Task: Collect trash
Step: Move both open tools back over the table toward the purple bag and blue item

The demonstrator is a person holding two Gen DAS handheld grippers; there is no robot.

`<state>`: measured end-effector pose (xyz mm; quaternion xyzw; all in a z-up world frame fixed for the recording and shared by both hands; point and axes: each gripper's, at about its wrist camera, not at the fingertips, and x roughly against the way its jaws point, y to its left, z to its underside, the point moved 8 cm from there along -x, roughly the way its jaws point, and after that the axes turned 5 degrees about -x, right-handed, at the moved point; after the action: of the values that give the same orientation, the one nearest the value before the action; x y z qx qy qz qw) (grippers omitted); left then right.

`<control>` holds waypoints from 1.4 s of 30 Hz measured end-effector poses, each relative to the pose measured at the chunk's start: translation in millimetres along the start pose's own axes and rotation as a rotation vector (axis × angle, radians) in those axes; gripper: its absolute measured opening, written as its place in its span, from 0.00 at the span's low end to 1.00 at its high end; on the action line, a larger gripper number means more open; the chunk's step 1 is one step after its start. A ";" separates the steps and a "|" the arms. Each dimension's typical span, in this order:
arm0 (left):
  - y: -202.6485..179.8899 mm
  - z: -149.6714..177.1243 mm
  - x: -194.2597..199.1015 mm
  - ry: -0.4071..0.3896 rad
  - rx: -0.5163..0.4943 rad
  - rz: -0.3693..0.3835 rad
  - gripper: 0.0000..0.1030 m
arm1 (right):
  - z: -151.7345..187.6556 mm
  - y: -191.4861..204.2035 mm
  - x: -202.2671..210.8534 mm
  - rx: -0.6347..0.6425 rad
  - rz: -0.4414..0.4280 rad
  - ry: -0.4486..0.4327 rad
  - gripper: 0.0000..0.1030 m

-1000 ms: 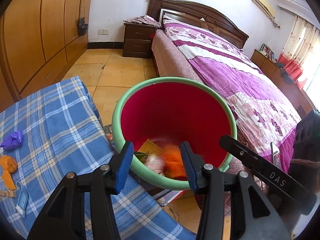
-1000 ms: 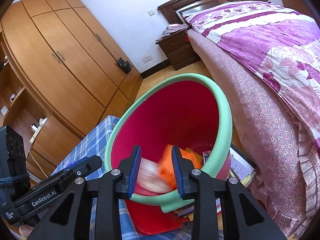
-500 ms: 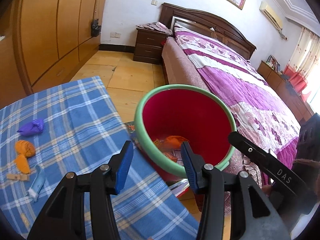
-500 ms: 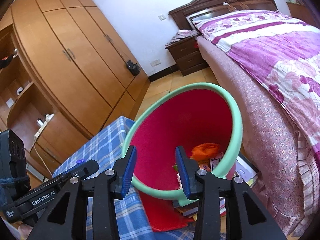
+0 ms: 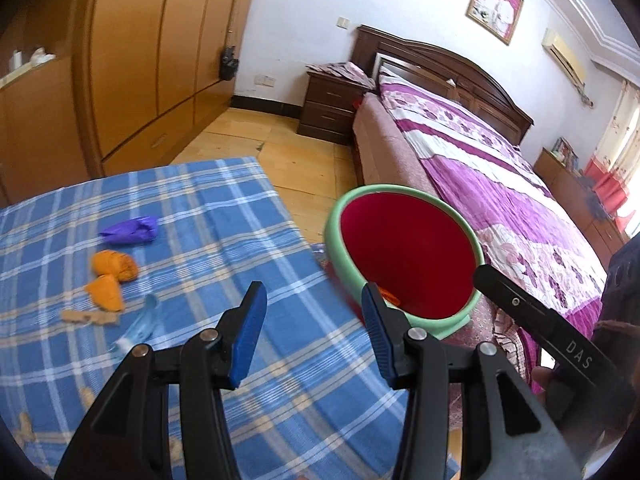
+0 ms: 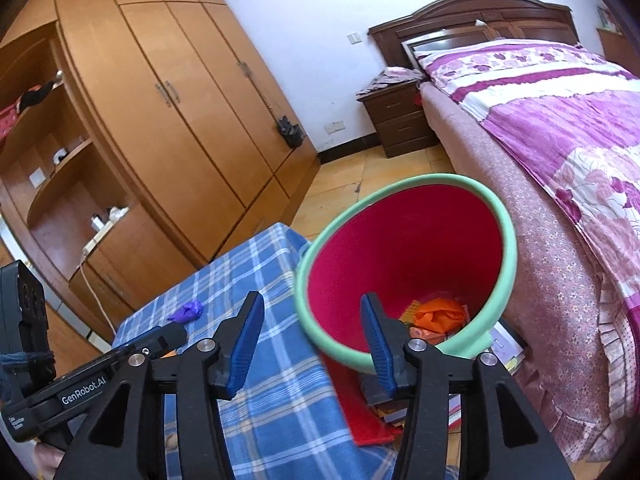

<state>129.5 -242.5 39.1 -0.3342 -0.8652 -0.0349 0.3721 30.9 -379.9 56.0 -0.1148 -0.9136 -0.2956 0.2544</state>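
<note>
1. Both tongs have drawn back from the bin since a second ago, and more of the table now shows.
2. Left tongs (image 5: 310,320) and right tongs (image 6: 310,330) gape wide, holding nothing.
3. Orange trash (image 6: 438,314) lies in the bin (image 6: 502,280) beside the table (image 5: 224,208).
4. A purple scrap (image 5: 130,231), orange scraps (image 5: 114,266) and a small tube (image 5: 138,326) rest on the table.

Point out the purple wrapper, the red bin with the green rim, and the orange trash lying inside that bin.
purple wrapper (image 5: 130,232), left wrist view, middle of the crumpled piece.
red bin (image 6: 505,236), right wrist view, green rim, far right side.
orange trash (image 6: 440,314), right wrist view, top of the crumpled heap.
</note>
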 end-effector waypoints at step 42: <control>209.7 79.0 75.7 -0.070 0.343 -0.313 0.48 | 107.1 148.6 -91.4 0.254 -0.095 0.308 0.63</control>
<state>169.4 -13.9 -6.9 -0.1288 -0.9123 0.0668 0.3831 119.1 -202.5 4.3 0.0078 -0.8982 -0.2039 0.3894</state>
